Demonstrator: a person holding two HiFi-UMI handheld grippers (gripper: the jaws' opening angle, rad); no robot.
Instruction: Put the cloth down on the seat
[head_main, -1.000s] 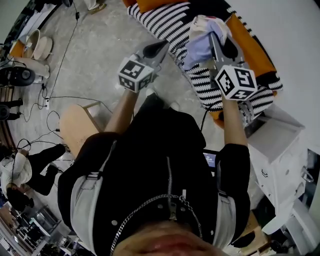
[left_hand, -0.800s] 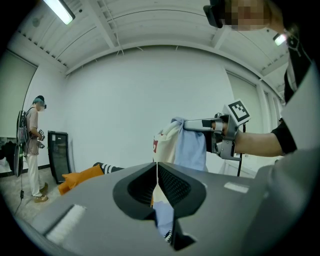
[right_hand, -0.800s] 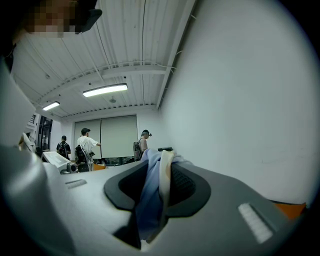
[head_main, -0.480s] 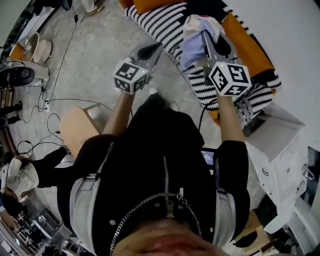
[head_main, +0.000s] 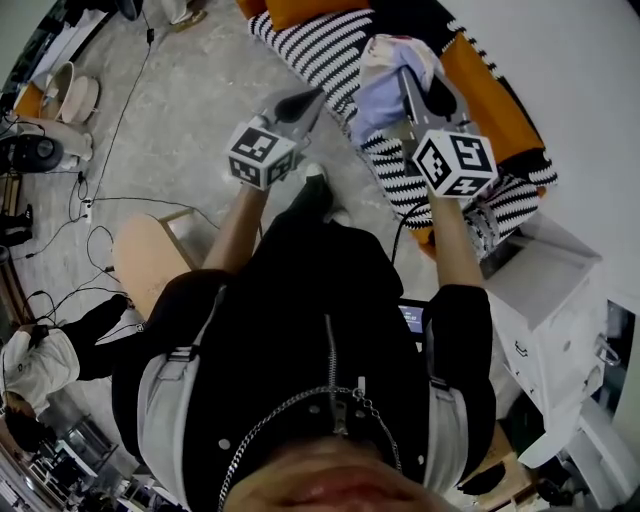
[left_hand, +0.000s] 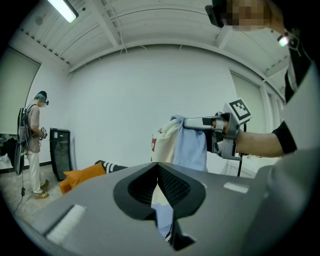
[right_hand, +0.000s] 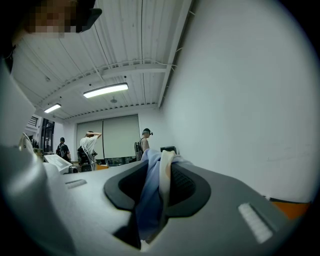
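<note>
The cloth (head_main: 385, 85), a light blue and cream bundle, hangs over the black-and-white striped seat (head_main: 325, 45) with orange cushions. My right gripper (head_main: 412, 88) is shut on the cloth's upper edge and holds it clear of the seat. In the right gripper view the blue and cream folds (right_hand: 150, 200) are pinched between the jaws of that gripper (right_hand: 160, 161). My left gripper (head_main: 303, 100) is shut and holds nothing, left of the cloth over the seat's edge. The left gripper view shows its closed jaw tips (left_hand: 158, 167), with the cloth (left_hand: 187, 145) hanging beyond.
A white cabinet (head_main: 560, 290) stands to the right, close to the seat's end. A wooden stool (head_main: 150, 250) and loose cables (head_main: 100, 205) lie on the concrete floor at left. Other people stand in the room (left_hand: 32, 145).
My right gripper and the cloth have drifted slightly left and further over the seat. The left gripper has barely moved. A person at the lower left has shifted.
</note>
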